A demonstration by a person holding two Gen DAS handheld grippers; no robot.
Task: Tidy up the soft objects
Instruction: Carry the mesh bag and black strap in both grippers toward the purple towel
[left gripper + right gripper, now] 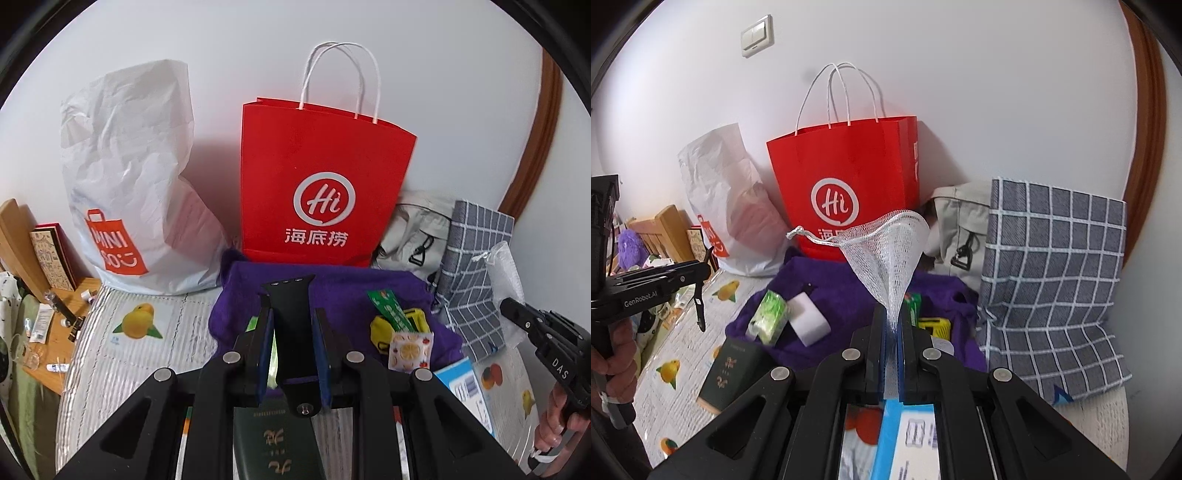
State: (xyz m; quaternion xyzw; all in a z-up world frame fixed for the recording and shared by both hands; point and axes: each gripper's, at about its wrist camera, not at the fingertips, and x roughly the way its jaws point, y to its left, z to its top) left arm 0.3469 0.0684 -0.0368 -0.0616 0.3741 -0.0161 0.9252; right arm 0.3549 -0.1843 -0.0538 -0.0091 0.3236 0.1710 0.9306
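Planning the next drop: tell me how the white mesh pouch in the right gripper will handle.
The white mesh pouch, pinched in the right gripper, fans open above the jaws, so it is probably floppy and very light. Its loose drawstring may snag.

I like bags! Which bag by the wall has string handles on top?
The red paper bag with the white "Hi" circle. The crinkly white plastic bag beside it has no string handles.
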